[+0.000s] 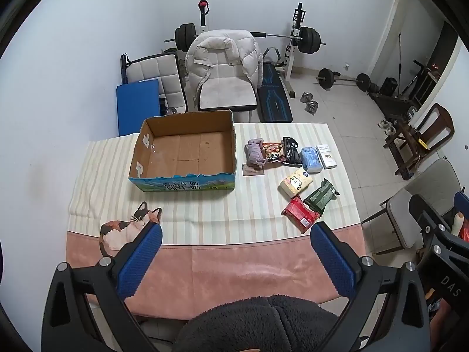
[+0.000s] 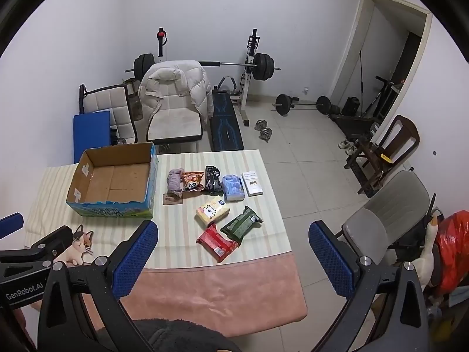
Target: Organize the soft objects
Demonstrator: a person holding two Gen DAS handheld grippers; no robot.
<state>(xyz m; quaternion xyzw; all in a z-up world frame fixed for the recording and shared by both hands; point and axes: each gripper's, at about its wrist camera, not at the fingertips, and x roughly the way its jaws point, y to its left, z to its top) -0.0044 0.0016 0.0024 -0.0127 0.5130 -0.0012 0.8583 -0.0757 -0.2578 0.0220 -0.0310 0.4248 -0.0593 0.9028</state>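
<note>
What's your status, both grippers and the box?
Left gripper and right gripper open, empty. Cardboard box empty; cat plush and packets on table outside it. Path clear.

We find a room in a home serving as a gym. Behind the cloth-covered table point(image 1: 205, 264) stands a barbell rack point(image 1: 296, 29) with a weight bench point(image 1: 274, 96); dumbbells point(image 1: 310, 102) lie on the tiled floor right of the bench.

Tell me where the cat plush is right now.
The cat plush lies on the table's near-left part, in front of the cardboard box, just beyond the left hand-held gripper; the right wrist view shows it low left.
</note>
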